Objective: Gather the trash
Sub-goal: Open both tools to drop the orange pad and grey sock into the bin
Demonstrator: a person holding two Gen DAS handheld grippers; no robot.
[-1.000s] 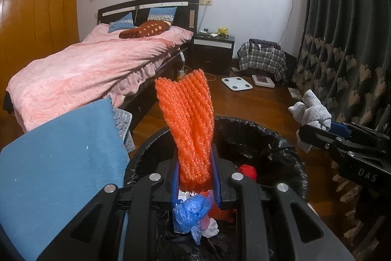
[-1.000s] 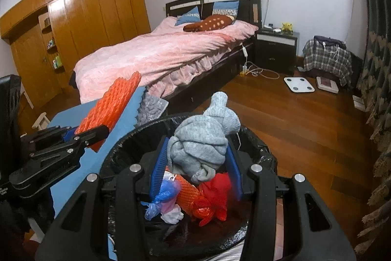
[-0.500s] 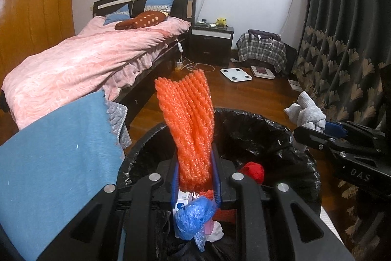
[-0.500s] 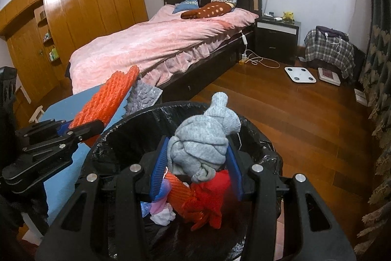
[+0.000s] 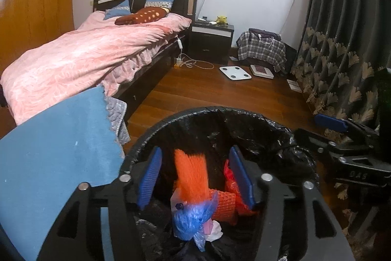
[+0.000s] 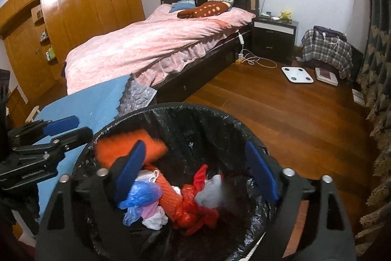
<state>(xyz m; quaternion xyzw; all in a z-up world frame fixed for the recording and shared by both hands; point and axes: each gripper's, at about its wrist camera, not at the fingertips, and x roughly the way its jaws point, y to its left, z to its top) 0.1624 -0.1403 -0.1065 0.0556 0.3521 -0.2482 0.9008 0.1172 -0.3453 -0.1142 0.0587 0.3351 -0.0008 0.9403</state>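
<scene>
A black-lined trash bin (image 5: pixel 220 114) stands right below both grippers; it also shows in the right wrist view (image 6: pixel 185 109). My left gripper (image 5: pixel 195 177) is open over the bin, and the orange foam net (image 5: pixel 191 171) is blurred, dropping between its jaws. My right gripper (image 6: pixel 198 170) is open over the bin, and the grey cloth wad (image 6: pixel 212 190) is blurred, falling onto the trash. Inside lie a blue plastic bag (image 6: pixel 139 195), red plastic (image 6: pixel 195 209) and another orange net (image 6: pixel 171 197).
A blue-covered table (image 5: pixel 56 146) sits left of the bin. A bed with a pink cover (image 6: pixel 151 45) lies beyond. A nightstand (image 6: pixel 273 40), white scale (image 6: pixel 297 74), plaid bag (image 6: pixel 327 48) and dark curtain (image 5: pixel 342 28) border the wooden floor.
Both grippers opened. The left one let go of the orange net and the right one let go of the grey cloth wad; both are falling into the bin.
</scene>
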